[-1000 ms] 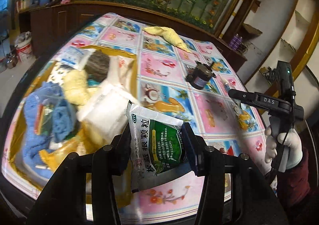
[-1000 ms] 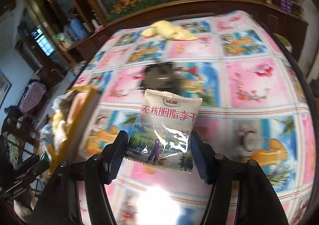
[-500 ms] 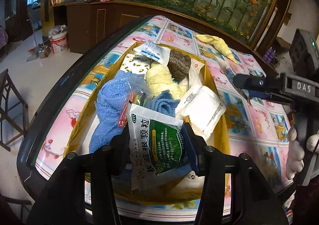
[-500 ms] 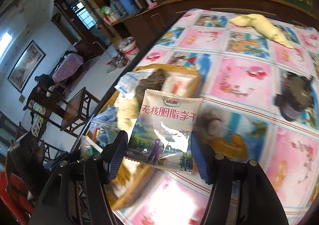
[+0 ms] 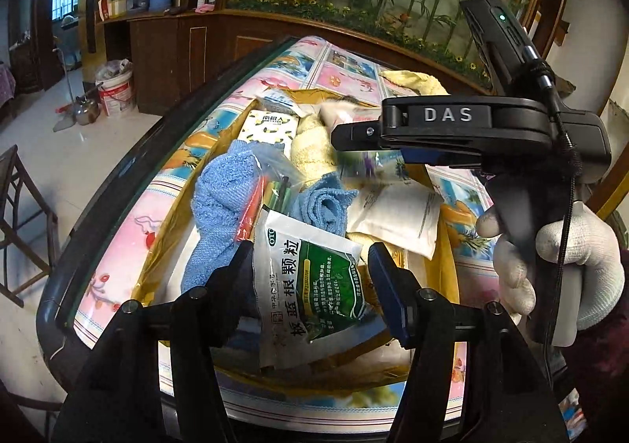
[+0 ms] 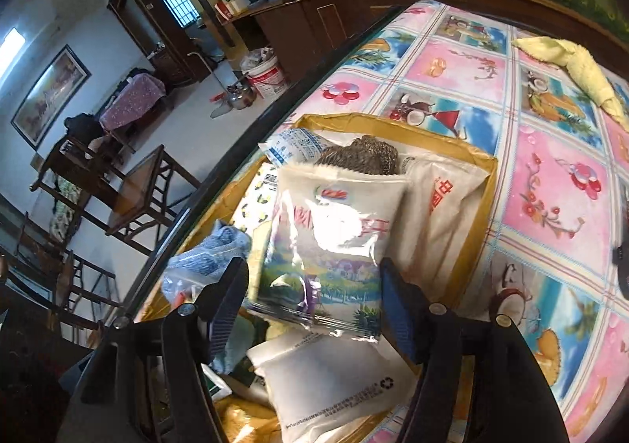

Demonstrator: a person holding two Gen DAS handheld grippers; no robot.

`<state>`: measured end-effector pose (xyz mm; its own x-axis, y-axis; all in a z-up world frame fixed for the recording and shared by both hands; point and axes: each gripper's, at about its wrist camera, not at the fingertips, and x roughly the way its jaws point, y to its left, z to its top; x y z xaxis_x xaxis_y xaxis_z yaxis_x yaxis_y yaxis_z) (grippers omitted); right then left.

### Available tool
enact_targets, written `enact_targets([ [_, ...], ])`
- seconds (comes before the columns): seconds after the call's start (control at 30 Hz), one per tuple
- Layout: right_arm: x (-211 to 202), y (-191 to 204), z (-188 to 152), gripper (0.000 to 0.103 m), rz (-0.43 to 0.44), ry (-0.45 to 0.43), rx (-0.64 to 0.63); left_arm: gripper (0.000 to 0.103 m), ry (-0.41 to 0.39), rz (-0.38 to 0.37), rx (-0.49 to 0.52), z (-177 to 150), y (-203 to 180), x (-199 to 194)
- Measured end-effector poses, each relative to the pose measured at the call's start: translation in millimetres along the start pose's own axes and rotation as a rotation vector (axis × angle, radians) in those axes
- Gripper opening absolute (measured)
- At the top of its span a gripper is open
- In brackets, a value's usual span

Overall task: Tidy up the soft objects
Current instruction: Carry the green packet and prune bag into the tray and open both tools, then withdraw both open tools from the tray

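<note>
My left gripper [image 5: 310, 272] is shut on a white and green medicine sachet [image 5: 310, 285], held over the near end of the yellow cardboard box [image 5: 157, 250]. My right gripper [image 6: 314, 289] stands with its jaws wide; the white snack packet [image 6: 330, 242] lies blurred between them, over the box's contents, and I cannot tell if it is gripped. The box [image 6: 477, 230] holds blue towels [image 5: 220, 203], a yellow cloth [image 5: 312, 148], white pouches [image 5: 397, 219] and a brown knitted item [image 6: 361, 158]. The right gripper shows above the box in the left wrist view [image 5: 468, 128].
A yellow cloth [image 6: 578, 69] lies on the far side of the patterned tablecloth [image 6: 550, 183]. The table's dark curved edge [image 5: 114, 183] runs along the left. Chairs [image 6: 129, 199] and a bucket [image 5: 116, 93] stand on the floor beyond it.
Both grippers have swung left from the open table to over the box. The right jaws have widened and the snack packet has dropped lower and tilted. The left still holds its sachet.
</note>
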<state>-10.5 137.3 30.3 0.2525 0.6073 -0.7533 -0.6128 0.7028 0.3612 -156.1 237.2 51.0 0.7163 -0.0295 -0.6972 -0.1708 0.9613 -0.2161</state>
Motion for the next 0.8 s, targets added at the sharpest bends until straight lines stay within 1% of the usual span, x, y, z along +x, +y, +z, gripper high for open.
enact_targets([
  [0.07, -10, 1, -1, 0.072, 0.024, -0.028, -0.002, 0.059, -0.008, 0.001, -0.003, 0, 0, -3],
  [0.13, -23, 3, -2, 0.075, 0.041, -0.069, -0.008, 0.059, -0.015, 0.003, -0.003, 0, -1, -6],
  [0.27, -50, 2, -3, 0.075, 0.054, -0.139, 0.011, 0.059, -0.049, 0.029, 0.007, 0, -8, -17],
  [0.33, -65, 1, -8, 0.075, 0.063, -0.174, 0.016, 0.059, -0.108, 0.083, 0.03, 2, -13, -29],
  [0.37, -73, 1, -13, 0.075, 0.061, -0.197, 0.014, 0.059, -0.163, 0.136, 0.05, 1, -19, -40],
  [0.4, -81, 2, -18, 0.075, 0.055, -0.224, 0.007, 0.059, -0.239, 0.204, 0.077, 0, -26, -53],
  [0.43, -93, 4, -25, 0.075, 0.046, -0.265, -0.004, 0.061, -0.307, 0.256, 0.097, -2, -32, -65],
  [0.47, -105, 7, -33, 0.075, 0.026, -0.316, -0.018, 0.069, -0.378, 0.301, 0.117, -5, -39, -78],
  [0.5, -116, 9, -41, 0.076, 0.0, -0.363, -0.033, 0.088, -0.442, 0.317, 0.134, -8, -46, -90],
  [0.53, -127, 11, -50, 0.08, -0.033, -0.411, -0.049, 0.103, -0.501, 0.279, 0.153, -11, -51, -101],
  [0.57, -137, 13, -60, 0.083, -0.071, -0.462, -0.064, 0.103, -0.531, 0.207, 0.163, -15, -53, -105],
  [0.6, -143, 13, -68, 0.083, -0.1, -0.493, -0.069, 0.103, -0.518, 0.123, 0.154, -17, -52, -104],
  [0.63, -146, 11, -75, 0.083, -0.126, -0.511, -0.069, 0.103, -0.466, 0.072, 0.132, -14, -51, -97],
  [0.67, -148, 9, -81, 0.083, -0.146, -0.517, -0.063, 0.103, -0.39, 0.033, 0.115, -9, -50, -86],
  [0.7, -148, 5, -85, 0.083, -0.155, -0.514, -0.054, 0.103, -0.315, 0.017, 0.094, -5, -50, -74],
  [0.73, -147, 1, -89, 0.083, -0.165, -0.506, -0.045, 0.103, -0.279, 0.04, 0.076, -4, -51, -67],
  [0.77, -145, -3, -94, 0.083, -0.18, -0.493, -0.035, 0.103, -0.269, 0.093, 0.068, -5, -53, -63],
  [0.8, -143, -7, -99, 0.083, -0.19, -0.483, -0.025, 0.103, -0.277, 0.131, 0.07, -6, -59, -63],
])
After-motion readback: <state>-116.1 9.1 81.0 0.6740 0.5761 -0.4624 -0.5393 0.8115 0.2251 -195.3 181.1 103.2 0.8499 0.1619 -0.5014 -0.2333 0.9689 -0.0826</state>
